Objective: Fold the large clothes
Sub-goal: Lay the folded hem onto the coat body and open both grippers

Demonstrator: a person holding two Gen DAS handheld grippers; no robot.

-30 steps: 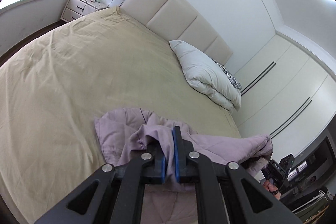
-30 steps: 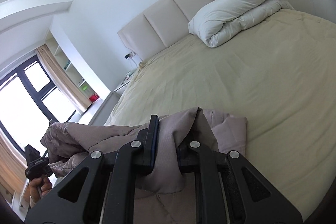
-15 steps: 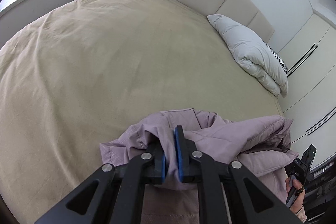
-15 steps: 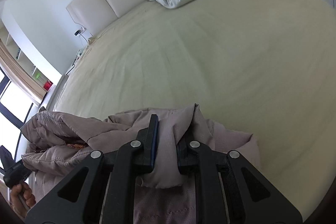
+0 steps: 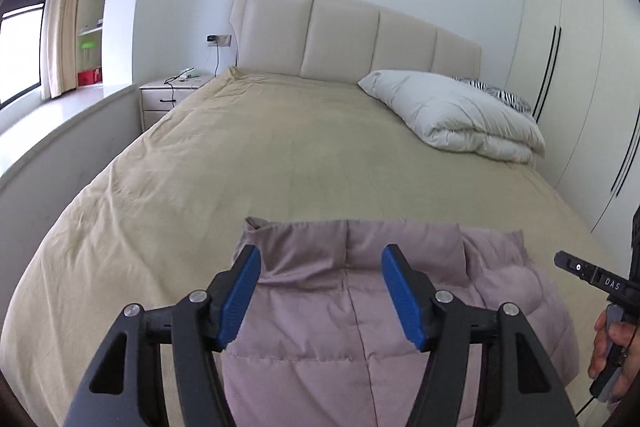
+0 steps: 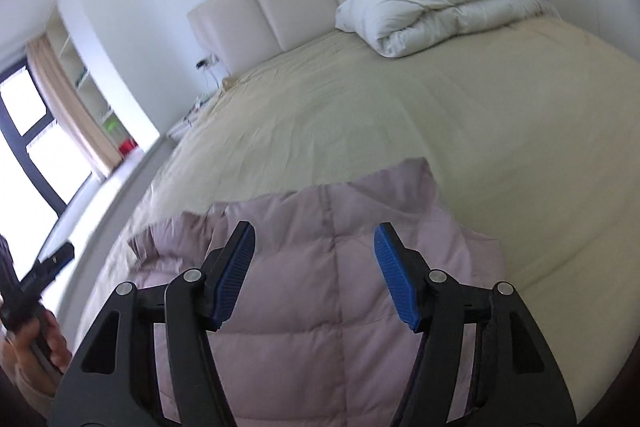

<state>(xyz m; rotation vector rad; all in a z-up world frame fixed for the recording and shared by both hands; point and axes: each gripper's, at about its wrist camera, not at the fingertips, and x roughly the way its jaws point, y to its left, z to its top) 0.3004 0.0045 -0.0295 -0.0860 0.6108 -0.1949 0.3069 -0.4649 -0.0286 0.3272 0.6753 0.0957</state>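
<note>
Both tongs gaping wide, gripping nothing: left tongs (image 5: 321, 291) and right tongs (image 6: 314, 273) poised just above mauve quilted jacket (image 5: 360, 327). Jacket spread flat on beige bed (image 5: 240, 163) directly beneath, collar pointing ahead; white folded duvet (image 5: 456, 115) far ahead, rightward.

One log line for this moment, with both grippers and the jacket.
left gripper: open | right gripper: open | jacket: flat on bed

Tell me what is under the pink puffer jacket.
The pink puffer jacket lies spread on the beige bedcover, which shows all around it. Whatever sits directly beneath the jacket is covered.
</note>
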